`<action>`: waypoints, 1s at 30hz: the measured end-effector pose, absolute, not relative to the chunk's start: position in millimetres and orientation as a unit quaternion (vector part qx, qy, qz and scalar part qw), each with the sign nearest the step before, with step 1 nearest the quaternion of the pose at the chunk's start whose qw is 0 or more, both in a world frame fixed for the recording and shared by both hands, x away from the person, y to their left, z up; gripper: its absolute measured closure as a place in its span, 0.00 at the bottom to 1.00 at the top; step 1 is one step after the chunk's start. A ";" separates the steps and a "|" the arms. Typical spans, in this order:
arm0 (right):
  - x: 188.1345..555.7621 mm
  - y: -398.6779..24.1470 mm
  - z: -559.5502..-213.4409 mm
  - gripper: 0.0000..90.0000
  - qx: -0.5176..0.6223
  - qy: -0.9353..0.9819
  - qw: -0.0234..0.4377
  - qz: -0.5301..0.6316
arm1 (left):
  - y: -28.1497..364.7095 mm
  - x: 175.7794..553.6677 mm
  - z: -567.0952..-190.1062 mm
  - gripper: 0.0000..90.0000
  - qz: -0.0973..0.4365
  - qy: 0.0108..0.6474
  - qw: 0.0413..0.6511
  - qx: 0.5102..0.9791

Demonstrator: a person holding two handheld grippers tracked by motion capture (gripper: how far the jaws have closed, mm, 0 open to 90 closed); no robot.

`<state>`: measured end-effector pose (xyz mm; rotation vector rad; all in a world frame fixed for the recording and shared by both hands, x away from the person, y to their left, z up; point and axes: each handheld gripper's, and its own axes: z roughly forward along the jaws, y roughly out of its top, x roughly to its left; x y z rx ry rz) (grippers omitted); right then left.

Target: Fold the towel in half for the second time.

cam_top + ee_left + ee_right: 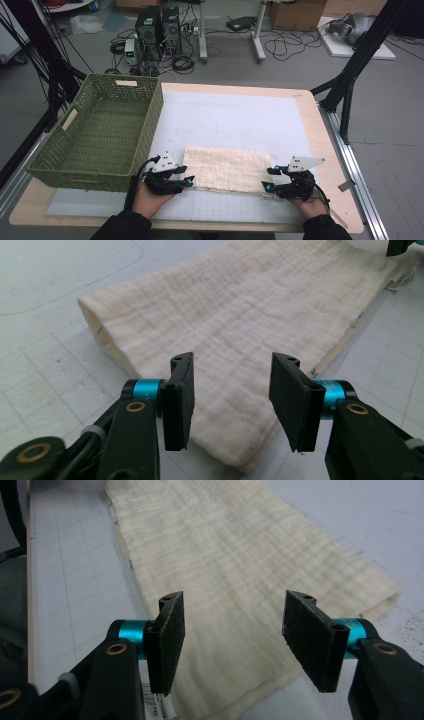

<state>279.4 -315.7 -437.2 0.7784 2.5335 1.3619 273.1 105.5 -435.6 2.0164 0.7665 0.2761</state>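
Fingers on both the left gripper (189,181) and right gripper (267,184) sit released at the near corners of the folded cloth (226,169), which lies long-axis left-right on the desk (320,150), green basket (100,130) far-left.

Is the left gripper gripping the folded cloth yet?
Apart. In the left gripper view, the left gripper stands open above the folded cloth, both pads clear of the fabric.
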 end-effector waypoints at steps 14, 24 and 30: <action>296.2 -311.2 -430.5 0.74 0.263 0.850 0.074 0.450 | 98.8 291.3 -431.3 0.84 0.119 0.334 0.459 0.815; 336.3 -290.8 -427.5 0.91 0.275 0.851 0.071 0.441 | 77.8 328.9 -427.4 0.98 0.149 0.399 0.464 0.777; 353.0 -287.9 -438.7 0.91 0.297 0.859 0.070 0.411 | 77.5 347.2 -440.7 0.98 0.140 0.446 0.417 0.779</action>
